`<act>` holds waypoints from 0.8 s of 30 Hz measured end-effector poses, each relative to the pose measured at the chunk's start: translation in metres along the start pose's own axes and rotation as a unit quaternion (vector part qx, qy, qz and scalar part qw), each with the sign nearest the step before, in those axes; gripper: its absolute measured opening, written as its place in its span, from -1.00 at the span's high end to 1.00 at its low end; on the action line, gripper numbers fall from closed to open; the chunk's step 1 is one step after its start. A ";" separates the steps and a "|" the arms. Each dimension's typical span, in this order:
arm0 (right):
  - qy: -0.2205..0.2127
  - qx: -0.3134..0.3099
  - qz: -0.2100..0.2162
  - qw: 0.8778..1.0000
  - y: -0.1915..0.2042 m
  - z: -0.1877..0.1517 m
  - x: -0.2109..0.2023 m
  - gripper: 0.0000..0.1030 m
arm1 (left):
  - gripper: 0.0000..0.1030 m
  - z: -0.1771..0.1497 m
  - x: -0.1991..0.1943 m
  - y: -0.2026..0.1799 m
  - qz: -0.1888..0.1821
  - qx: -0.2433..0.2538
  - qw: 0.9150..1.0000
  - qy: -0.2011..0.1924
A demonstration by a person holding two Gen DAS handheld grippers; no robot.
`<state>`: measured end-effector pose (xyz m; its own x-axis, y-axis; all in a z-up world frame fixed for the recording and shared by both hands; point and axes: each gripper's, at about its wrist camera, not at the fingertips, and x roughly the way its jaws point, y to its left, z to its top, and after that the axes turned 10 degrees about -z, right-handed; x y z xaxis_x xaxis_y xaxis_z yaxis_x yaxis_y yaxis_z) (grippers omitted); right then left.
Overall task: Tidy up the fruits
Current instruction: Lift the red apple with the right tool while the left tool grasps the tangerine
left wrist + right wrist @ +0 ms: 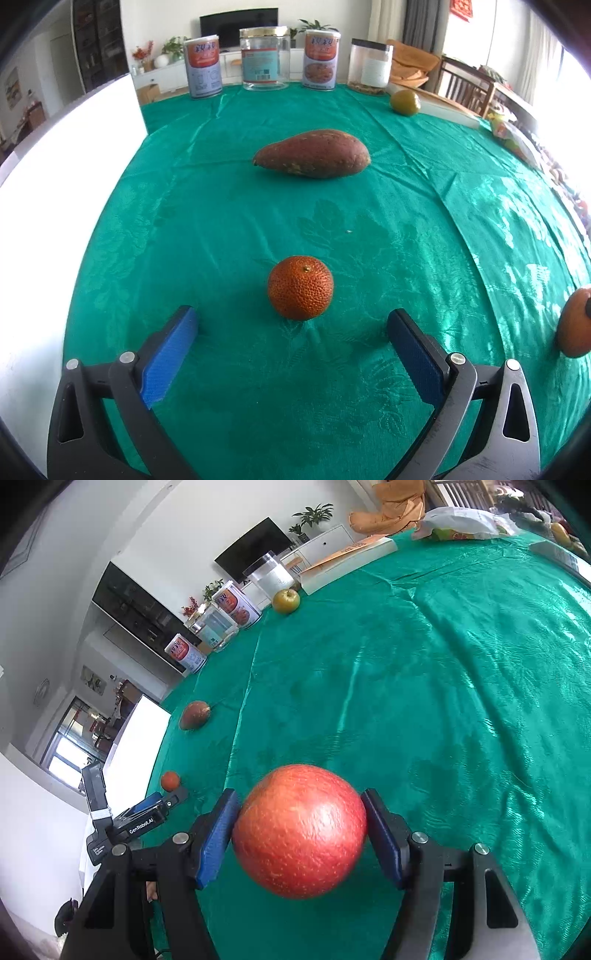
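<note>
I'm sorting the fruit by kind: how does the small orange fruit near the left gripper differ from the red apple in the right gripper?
The small orange fruit has rough, pitted orange skin; the red apple is smoother and red with pale speckles. The orange fruit rests free on the green tablecloth, ahead of the open left gripper; the apple is clamped in the right gripper. The orange fruit shows its stem spot on top; the apple's stem is not visible. Both are roundish.

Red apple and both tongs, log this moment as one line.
right tongs: shut on red apple above green cloth | left tongs: open, empty, behind orange
</note>
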<state>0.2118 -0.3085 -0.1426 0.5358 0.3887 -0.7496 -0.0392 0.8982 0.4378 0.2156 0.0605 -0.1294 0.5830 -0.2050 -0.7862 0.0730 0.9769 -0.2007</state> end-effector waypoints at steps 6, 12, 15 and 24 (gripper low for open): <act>-0.003 -0.068 -0.030 0.997 0.014 -0.020 -0.014 -0.31 | -0.94 -0.013 -0.023 0.015 -0.069 0.000 0.997 0.016; -0.001 -0.091 -0.072 0.993 0.018 -0.027 -0.013 -0.36 | -0.74 -0.002 -0.017 0.009 -0.040 0.027 0.999 0.013; 0.013 -0.098 -0.093 0.991 0.017 -0.030 -0.009 -0.49 | -0.35 0.004 -0.004 0.002 -0.023 0.044 0.999 0.013; 0.003 -0.154 -0.153 0.976 0.032 -0.029 -0.014 -0.51 | 0.45 -0.001 -0.012 -0.007 -0.026 0.048 0.999 -0.004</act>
<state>0.1782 -0.2792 -0.1322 0.5569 0.0920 -0.8254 -0.1299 0.9913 0.0229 0.2066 0.0557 -0.1189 0.5825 -0.2552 -0.7718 0.1801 0.9664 -0.1836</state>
